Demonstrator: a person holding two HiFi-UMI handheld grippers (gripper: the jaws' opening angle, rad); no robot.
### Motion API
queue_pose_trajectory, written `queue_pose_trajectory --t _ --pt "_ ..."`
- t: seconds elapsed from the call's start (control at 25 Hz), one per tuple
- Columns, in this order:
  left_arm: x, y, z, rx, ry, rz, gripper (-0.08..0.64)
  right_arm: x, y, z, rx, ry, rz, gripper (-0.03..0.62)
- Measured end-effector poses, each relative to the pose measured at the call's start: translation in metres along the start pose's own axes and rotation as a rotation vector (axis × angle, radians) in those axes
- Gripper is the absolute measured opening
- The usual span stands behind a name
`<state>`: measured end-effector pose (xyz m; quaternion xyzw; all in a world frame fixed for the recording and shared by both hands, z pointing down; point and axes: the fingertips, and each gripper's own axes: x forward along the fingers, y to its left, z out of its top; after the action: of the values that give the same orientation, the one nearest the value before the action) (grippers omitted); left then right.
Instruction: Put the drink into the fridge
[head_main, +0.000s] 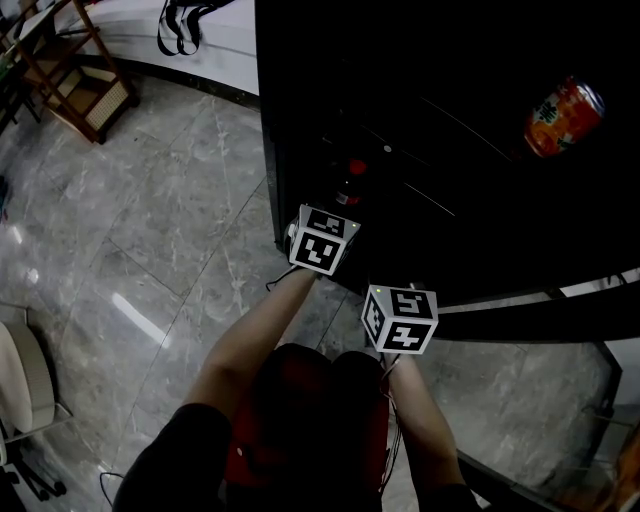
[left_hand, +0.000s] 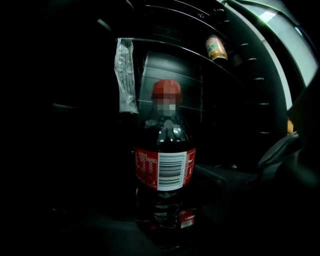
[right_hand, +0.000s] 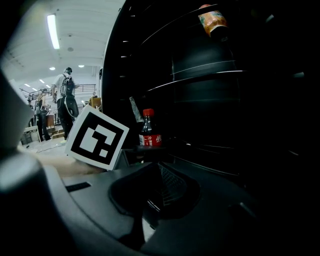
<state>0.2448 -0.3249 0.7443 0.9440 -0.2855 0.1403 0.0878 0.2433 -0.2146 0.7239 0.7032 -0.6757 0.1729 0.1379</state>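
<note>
Fridge (head_main: 430, 150) inside nearly black in every view; I only catch shelf wires (left_hand: 150, 40) as thin glints. Floor (head_main: 170, 230) outside evenly lit grey, one soft glare streak. Strip light (right_hand: 52, 31) overhead blown out white. Bottle (left_hand: 165, 170) label sharp, faintly lit from the front. Both claw cameras bend lines hard at edges.

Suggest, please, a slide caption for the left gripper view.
A red-capped cola bottle, upright and close ahead, against the shelves of the dark fridge, with an orange can higher up.
</note>
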Motion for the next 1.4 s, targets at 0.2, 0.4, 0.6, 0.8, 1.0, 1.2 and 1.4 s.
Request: queue_pose_trajectory --t 0.2,0.4,0.6,0.8,1.0,1.2,1.4 --pt "0.005 -0.001 -0.002 0.017 -0.003 -0.004 0.318 0.002 -0.001 -0.003 0.000 0.010 -0.003 0.018" --pt "0.006 0.000 -0.001 0.009 0.005 0.016 0.319 0.004 0.000 -0.004 -0.008 0.014 -0.005 0.018" --pt "0.011 0.003 0.001 -0.001 0.005 0.036 0.319 0.004 0.001 -0.005 -0.007 0.014 -0.008 0.018" --pt "0.016 0.004 0.003 0.004 0.011 0.041 0.318 0.004 0.001 -0.007 -0.006 0.023 -0.007 0.018" --pt "0.018 0.003 0.004 0.031 0.011 0.038 0.319 0.002 -0.001 -0.006 0.013 0.020 -0.012 0.018" --pt "0.019 0.002 0.003 0.026 0.013 0.021 0.319 0.000 0.001 -0.005 0.007 0.016 -0.010 0.018" --pt "0.015 -0.002 0.004 0.016 0.003 0.017 0.353 -0.005 0.001 -0.003 0.009 0.008 -0.013 0.018"
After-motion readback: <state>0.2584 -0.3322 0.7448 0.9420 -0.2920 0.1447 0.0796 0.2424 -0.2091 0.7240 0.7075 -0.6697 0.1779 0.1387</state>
